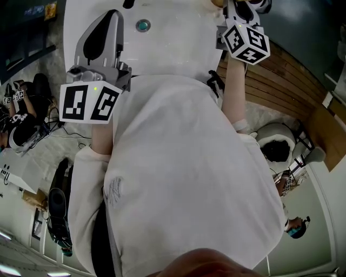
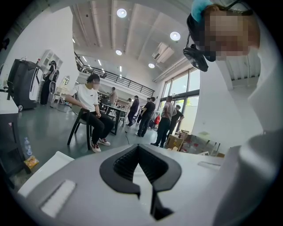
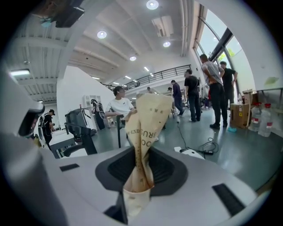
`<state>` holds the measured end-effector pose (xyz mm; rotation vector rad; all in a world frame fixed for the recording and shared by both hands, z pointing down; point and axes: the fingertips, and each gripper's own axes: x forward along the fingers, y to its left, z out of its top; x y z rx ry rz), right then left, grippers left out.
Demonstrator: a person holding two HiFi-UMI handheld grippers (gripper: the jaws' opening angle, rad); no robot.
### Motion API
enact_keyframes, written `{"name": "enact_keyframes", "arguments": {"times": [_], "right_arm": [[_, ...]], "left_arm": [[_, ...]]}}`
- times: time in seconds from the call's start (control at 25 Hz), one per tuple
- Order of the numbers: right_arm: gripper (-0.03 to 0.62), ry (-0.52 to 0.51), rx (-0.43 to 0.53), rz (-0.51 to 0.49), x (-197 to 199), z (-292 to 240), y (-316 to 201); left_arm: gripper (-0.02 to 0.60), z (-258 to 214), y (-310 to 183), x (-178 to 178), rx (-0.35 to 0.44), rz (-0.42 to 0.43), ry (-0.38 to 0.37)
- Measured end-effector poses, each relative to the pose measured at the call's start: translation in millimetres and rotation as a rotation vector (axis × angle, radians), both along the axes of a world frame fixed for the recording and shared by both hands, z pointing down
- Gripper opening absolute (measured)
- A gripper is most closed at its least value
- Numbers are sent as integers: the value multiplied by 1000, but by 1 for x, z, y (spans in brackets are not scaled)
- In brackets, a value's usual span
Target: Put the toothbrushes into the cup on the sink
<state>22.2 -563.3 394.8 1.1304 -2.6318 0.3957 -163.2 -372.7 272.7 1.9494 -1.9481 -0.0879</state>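
My right gripper [image 3: 139,172] is shut on a crumpled tan paper cup [image 3: 148,119] with dark print, squashed flat between the jaws and sticking up out of them. In the head view that gripper [image 1: 238,8] reaches past the top right edge, over the white sink [image 1: 173,48], and its marker cube [image 1: 246,40] shows. My left gripper [image 2: 140,165] is shut with nothing between its jaws. It [image 1: 111,19] is held at the sink's left side, pointing away from me. No toothbrush shows in any view. My white shirt fills most of the head view.
The sink's drain [image 1: 142,25] lies between the two grippers. A slatted wooden surface [image 1: 281,81] runs along the right. Both gripper views look out into a large hall with a seated person [image 2: 90,110], standing people [image 3: 212,88] and equipment on the floor [image 1: 21,113].
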Motion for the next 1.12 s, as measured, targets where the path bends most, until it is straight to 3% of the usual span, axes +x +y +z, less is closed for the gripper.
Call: {"name": "enact_keyframes", "arguments": {"times": [0.16, 0.28, 1.0, 1.12], "right_arm": [[131, 48, -25, 2, 2, 4, 0], [150, 57, -49, 0, 5, 6, 1], [150, 66, -56, 58, 26, -3, 13], [108, 65, -51, 71, 30, -7, 14]], "left_arm": [[-15, 0, 1, -1, 4, 0, 1], [-15, -2, 1, 3, 9, 4, 0], [-15, -12, 7, 12, 37, 37, -2], [-15, -13, 7, 14, 40, 46, -2]]}}
